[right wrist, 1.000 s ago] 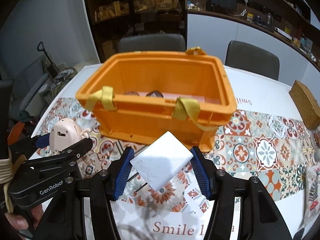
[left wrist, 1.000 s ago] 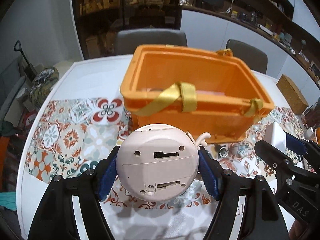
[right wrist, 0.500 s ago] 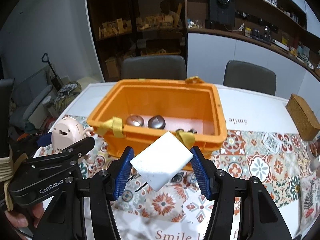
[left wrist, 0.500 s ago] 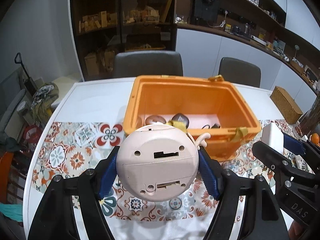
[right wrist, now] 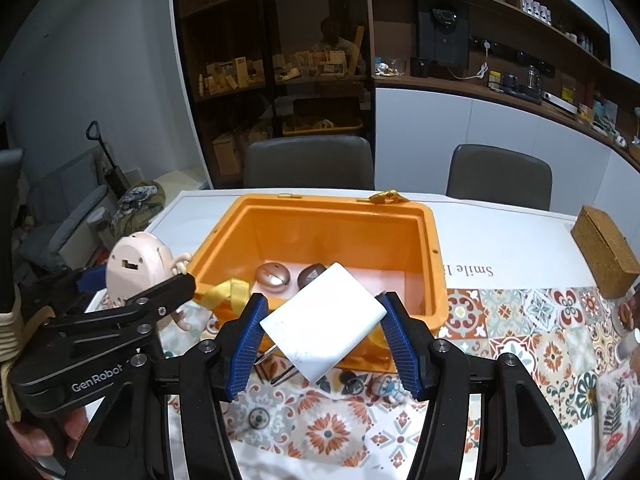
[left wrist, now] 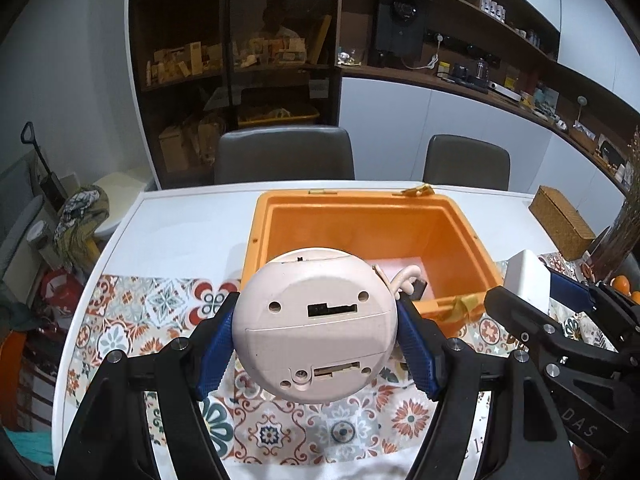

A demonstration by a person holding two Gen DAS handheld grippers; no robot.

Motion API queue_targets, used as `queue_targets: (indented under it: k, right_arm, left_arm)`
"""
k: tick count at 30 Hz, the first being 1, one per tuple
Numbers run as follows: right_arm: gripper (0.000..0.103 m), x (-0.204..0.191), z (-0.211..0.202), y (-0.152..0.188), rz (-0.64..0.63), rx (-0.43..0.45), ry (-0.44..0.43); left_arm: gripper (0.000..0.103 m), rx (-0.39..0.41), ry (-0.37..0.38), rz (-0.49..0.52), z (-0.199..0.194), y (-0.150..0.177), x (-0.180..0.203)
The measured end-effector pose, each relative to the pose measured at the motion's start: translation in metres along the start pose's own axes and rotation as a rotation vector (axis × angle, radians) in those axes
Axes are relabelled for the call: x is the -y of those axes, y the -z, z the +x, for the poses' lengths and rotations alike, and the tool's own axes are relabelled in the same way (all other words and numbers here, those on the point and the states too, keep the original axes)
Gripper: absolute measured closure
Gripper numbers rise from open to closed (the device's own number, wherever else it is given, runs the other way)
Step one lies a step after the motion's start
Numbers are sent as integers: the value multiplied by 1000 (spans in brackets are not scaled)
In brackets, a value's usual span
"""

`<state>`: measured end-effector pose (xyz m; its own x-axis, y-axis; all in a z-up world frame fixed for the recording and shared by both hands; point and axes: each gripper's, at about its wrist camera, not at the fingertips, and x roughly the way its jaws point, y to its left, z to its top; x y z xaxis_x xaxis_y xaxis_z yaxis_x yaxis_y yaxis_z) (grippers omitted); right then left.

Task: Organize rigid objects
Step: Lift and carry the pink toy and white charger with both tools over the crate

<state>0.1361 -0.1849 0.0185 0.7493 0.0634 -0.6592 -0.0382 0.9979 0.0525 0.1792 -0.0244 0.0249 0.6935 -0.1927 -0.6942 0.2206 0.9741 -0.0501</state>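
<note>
My left gripper [left wrist: 316, 332] is shut on a round pale pink toy [left wrist: 316, 320], held in the air in front of the open orange bin [left wrist: 376, 204]. The toy also shows in the right wrist view [right wrist: 134, 266], left of the bin [right wrist: 336, 204]. My right gripper [right wrist: 323, 320] is shut on a flat white block [right wrist: 323, 320], tilted, above the bin's near rim. The block shows at the right of the left wrist view [left wrist: 526, 276]. Two rounded metallic objects [right wrist: 273, 276] lie on the bin's floor.
The bin stands on a patterned tile runner [right wrist: 516, 320] on a white table [left wrist: 192, 216]. A woven box [right wrist: 606, 250] sits at the right. Tweezers [right wrist: 276, 364] and small items lie in front of the bin. Two chairs [right wrist: 308, 162] stand behind the table.
Both grippers have risen with their objects still held. The bin now appears lower and farther, and its inside has come into view.
</note>
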Motion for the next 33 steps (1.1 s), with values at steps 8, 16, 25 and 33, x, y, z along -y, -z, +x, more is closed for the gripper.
queue_targets:
  k: [8, 16, 25, 33]
  right_arm:
    - [45, 6, 9, -20, 24, 3, 3]
    - [45, 10, 21, -46, 29, -9, 21]
    - [45, 16, 42, -60, 53, -58, 32]
    - [45, 17, 61, -66, 54, -99, 49]
  left_arm:
    - [29, 14, 8, 2, 5, -22, -4]
    - [29, -2, 16, 19, 17, -47, -4]
    - [29, -30, -6, 42, 35, -64, -4]
    - [29, -102, -19, 49, 62, -70, -5]
